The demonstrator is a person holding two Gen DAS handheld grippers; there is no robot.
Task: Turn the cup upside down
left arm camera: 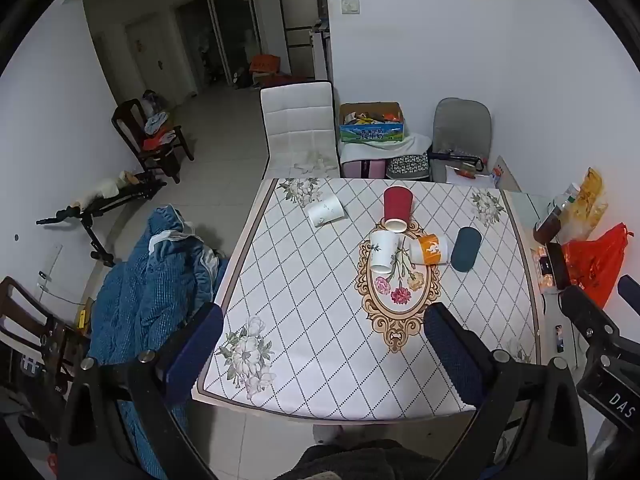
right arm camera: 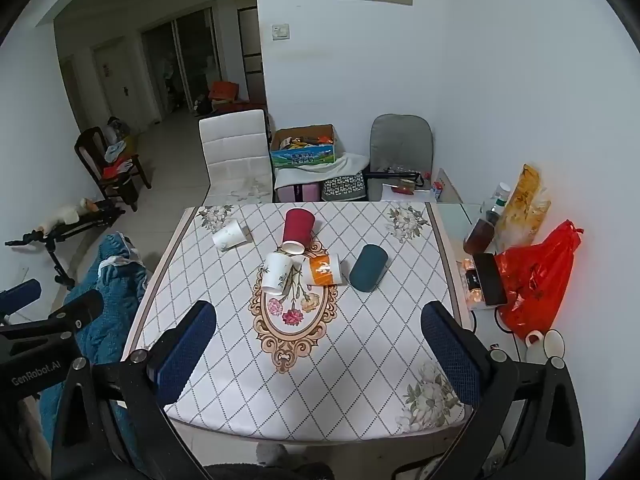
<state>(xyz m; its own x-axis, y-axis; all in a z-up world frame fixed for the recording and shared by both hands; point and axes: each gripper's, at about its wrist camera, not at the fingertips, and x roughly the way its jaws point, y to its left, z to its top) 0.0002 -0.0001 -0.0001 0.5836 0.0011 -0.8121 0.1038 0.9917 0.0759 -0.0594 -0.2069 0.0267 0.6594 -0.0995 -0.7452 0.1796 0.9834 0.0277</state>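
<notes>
- Both tools hang back over the near table edge: left gripper (left arm camera: 324, 344) and right gripper (right arm camera: 320, 344) spread wide, nothing between the fingers.
- Five cups lie tipped mid-table: red cup (left arm camera: 397, 209), floral white cup (left arm camera: 383, 250), orange cup (left arm camera: 429, 249) bunched and touching; teal cup (left arm camera: 465, 249) just beside; another white cup (left arm camera: 326, 210) off alone.
- My worry: reaching into that cluster, one finger nudges a neighbour and it rolls.
- Paper walls look soft; squeezing hard could crush one.
</notes>
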